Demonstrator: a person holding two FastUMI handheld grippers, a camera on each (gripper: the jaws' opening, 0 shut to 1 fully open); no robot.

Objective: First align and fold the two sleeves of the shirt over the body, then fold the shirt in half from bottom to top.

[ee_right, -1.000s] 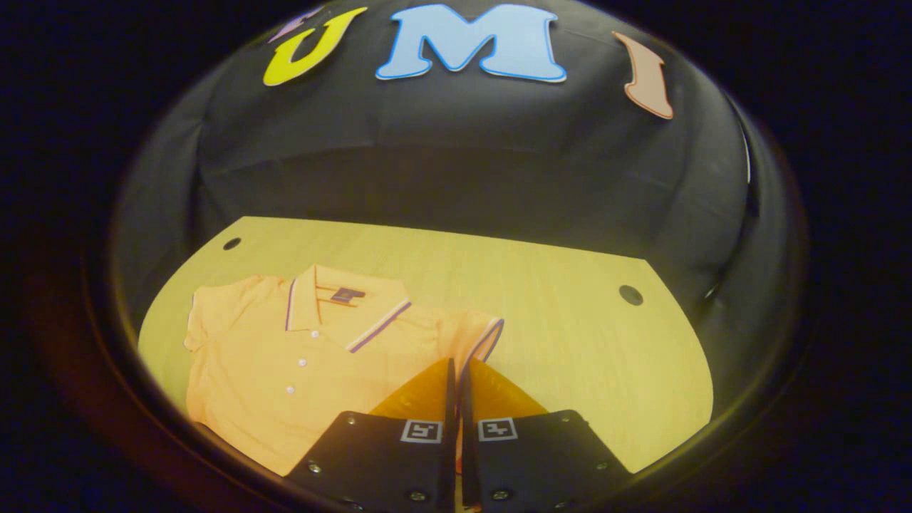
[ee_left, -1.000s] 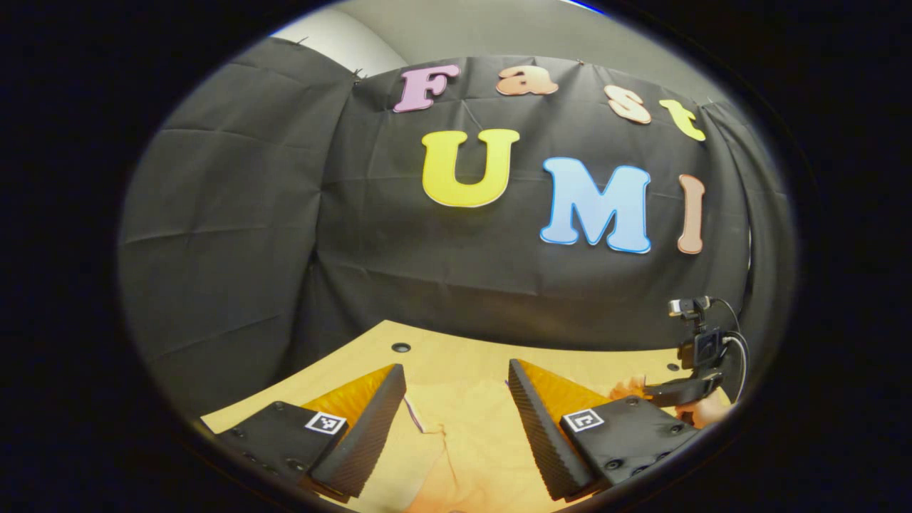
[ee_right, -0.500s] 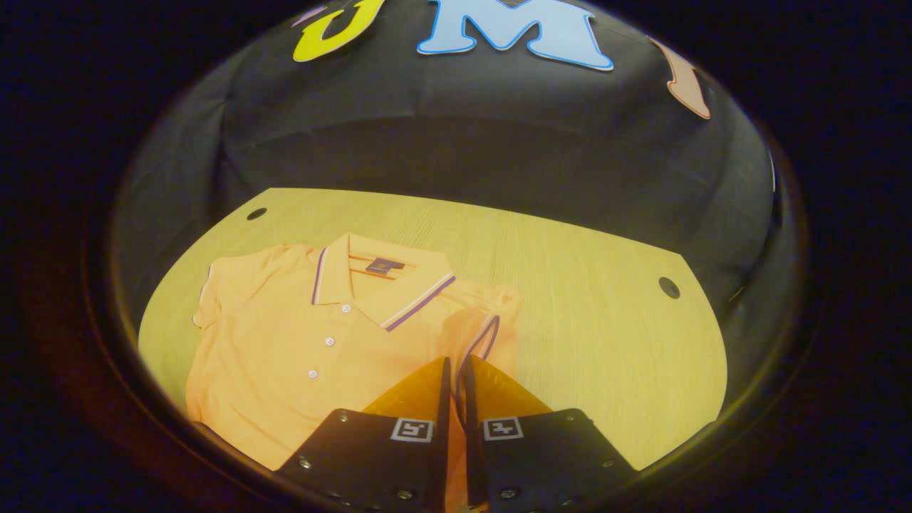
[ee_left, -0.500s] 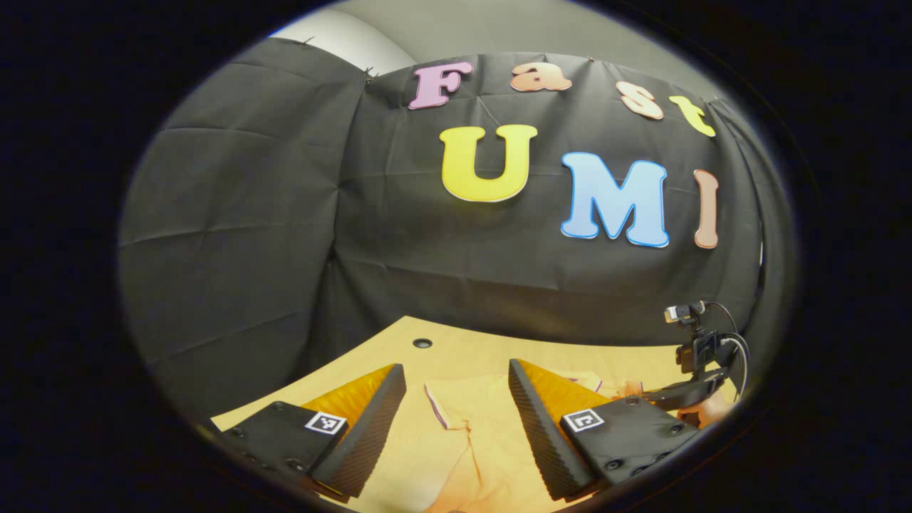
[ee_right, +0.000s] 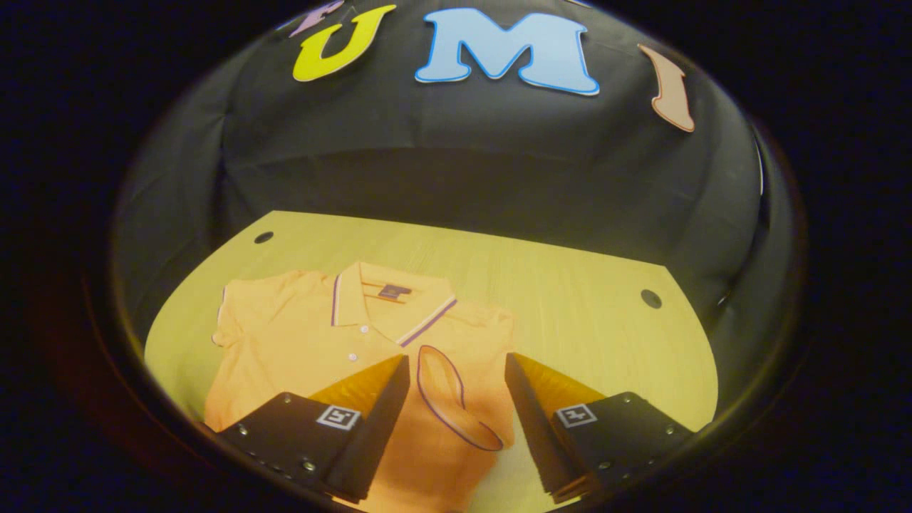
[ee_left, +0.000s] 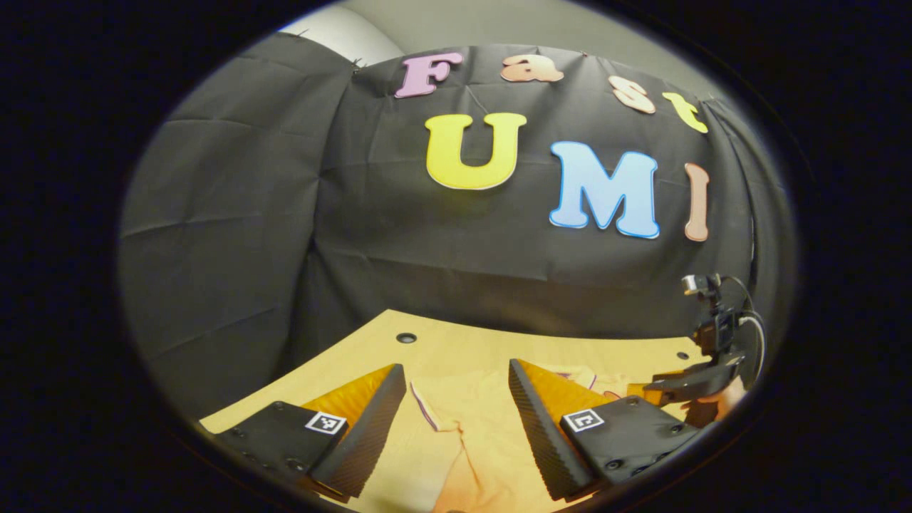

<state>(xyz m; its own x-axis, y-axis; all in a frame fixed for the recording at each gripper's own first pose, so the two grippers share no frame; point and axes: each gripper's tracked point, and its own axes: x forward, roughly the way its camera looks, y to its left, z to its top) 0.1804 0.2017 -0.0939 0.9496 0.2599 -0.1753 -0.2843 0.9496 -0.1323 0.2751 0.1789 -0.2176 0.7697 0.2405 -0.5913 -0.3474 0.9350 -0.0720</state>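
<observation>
An orange polo shirt (ee_right: pixel 306 349) lies flat on the wooden table (ee_right: pixel 570 313), collar toward the booth wall. Its right sleeve (ee_right: pixel 449 395), with a purple-striped cuff, lies folded over the body. My right gripper (ee_right: pixel 456 367) stands open just above that sleeve, holding nothing. The shirt's left sleeve (ee_right: pixel 239 320) is spread out flat. In the left gripper view, my left gripper (ee_left: pixel 456 374) is open over the shirt's left sleeve (ee_left: pixel 442 406), with nothing between its fingers. The right gripper (ee_left: pixel 684 388) and the hand holding it appear at the far right there.
Round holes (ee_right: pixel 650 298) (ee_right: pixel 263 237) mark the table's back corners. The black cloth wall (ee_right: pixel 463 164) closes off the far side. Bare table surface stretches to the right of the shirt.
My right gripper opened and let go of the right sleeve, which now lies folded over the shirt's body. My left gripper stayed open and shifted only slightly.
</observation>
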